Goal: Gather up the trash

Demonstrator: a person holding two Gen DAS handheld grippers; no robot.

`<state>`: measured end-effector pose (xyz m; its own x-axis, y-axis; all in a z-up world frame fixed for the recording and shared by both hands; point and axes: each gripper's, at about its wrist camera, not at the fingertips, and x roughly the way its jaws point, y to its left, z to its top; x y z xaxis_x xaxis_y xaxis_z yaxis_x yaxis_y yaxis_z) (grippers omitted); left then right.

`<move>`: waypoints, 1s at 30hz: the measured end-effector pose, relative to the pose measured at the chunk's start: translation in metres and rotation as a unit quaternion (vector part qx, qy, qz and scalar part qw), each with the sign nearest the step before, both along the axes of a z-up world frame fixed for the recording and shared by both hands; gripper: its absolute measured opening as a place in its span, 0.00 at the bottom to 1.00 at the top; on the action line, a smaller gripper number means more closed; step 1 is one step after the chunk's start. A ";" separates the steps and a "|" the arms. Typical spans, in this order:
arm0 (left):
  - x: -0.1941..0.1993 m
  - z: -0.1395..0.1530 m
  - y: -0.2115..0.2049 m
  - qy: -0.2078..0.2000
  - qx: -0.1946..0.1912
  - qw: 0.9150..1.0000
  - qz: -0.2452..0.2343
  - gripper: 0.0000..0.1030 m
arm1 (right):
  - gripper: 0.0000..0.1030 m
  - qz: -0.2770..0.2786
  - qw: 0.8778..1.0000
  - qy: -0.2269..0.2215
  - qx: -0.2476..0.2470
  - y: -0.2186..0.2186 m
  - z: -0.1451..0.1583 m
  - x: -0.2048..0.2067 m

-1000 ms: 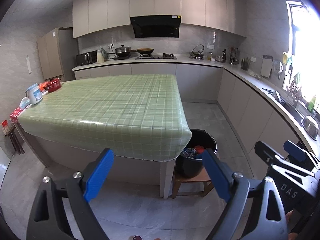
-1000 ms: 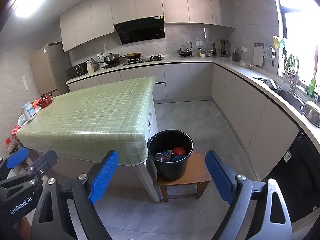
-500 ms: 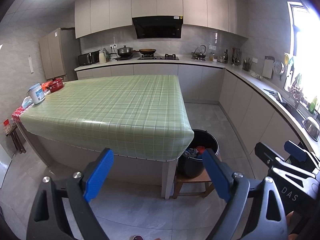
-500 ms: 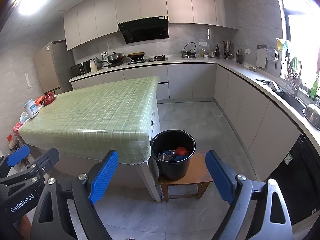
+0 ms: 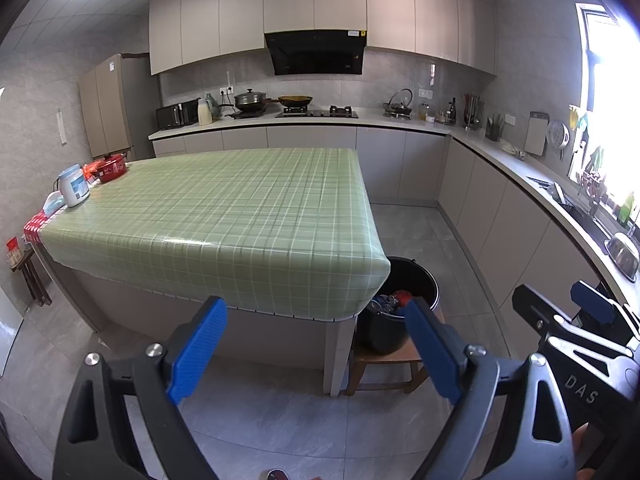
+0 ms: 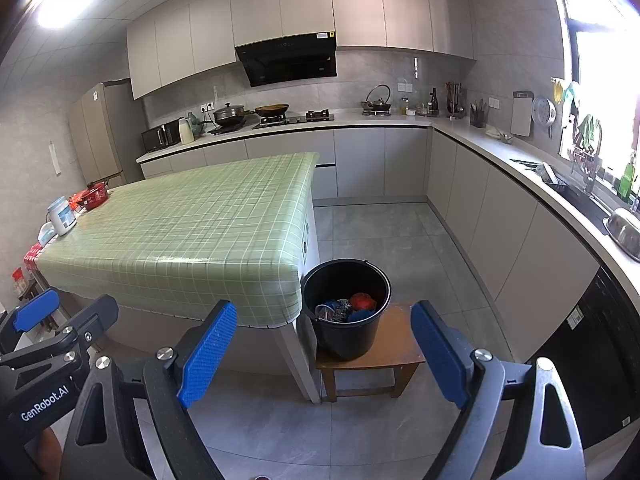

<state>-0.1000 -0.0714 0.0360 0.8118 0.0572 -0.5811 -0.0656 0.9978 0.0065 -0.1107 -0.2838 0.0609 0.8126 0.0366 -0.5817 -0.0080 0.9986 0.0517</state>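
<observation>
A black bucket (image 6: 347,334) stands on a low wooden stool (image 6: 394,346) beside the near right corner of the table (image 6: 192,224), which wears a green checked cloth. Inside the bucket lies trash (image 6: 352,307): red, blue and dark pieces. In the left wrist view the table corner (image 5: 360,268) hides part of the bucket (image 5: 418,280). My left gripper (image 5: 314,308) is open and holds nothing. My right gripper (image 6: 323,312) is open too, empty, and well short of the bucket. Both hang above the floor in front of the table.
A white jar (image 5: 74,186) and a red pot (image 5: 110,168) sit at the table's far left edge. Grey counters (image 6: 480,184) with a stove, pots and a sink line the back and right walls. Tiled floor (image 6: 384,236) runs between table and counters.
</observation>
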 end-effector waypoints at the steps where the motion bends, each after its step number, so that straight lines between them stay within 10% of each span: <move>1: 0.001 0.000 -0.001 0.000 -0.001 1.000 0.000 0.89 | 0.88 0.000 1.000 0.000 0.000 0.000 0.000 0.000; 30: 0.010 -0.002 -0.007 0.015 -0.007 1.000 -0.018 0.89 | 0.88 -0.006 1.000 0.002 -0.002 -0.003 -0.003 0.000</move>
<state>-0.0902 -0.0784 0.0336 0.7957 0.0202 -0.6054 -0.0296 0.9995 -0.0055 -0.1108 -0.2868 0.0576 0.8101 0.0242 -0.5858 0.0051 0.9988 0.0483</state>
